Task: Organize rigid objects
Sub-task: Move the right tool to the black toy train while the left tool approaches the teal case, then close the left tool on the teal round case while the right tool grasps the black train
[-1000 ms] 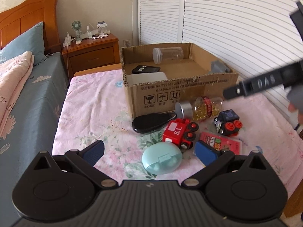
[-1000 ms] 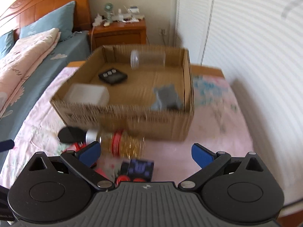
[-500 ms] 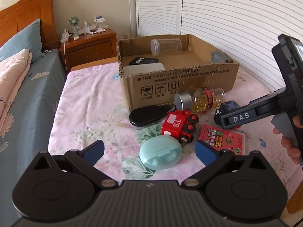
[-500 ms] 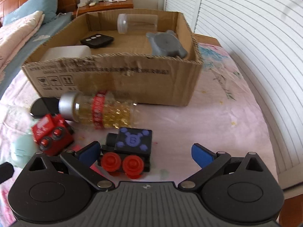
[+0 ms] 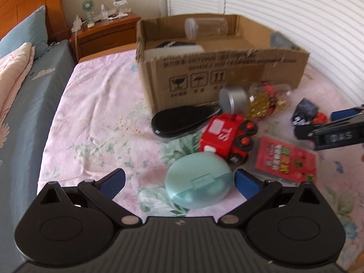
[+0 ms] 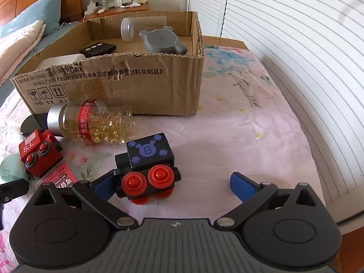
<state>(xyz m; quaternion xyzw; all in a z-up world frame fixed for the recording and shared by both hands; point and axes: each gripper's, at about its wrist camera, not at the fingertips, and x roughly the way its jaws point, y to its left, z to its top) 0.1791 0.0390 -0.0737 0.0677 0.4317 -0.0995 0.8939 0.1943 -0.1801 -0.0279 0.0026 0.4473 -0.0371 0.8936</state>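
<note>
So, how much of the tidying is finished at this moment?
Done: a clear jar, grey lid, black remote and white case lie in the cardboard box. In hand: nothing; the open right tool is around the black toy train, the open left tool near the mint case. Left: pill bottle, red train, pink card, black oval case.

The black toy train (image 6: 145, 168) hides the right tongs' left fingertip

"How many toy trains were there?"
"Two: a red one (image 6: 39, 154) and a black one (image 6: 147, 170)."
"And jars?"
"One capsule bottle (image 6: 91, 124) outside, one clear jar (image 6: 142, 27) in the single cardboard box (image 6: 136, 86)."
</note>
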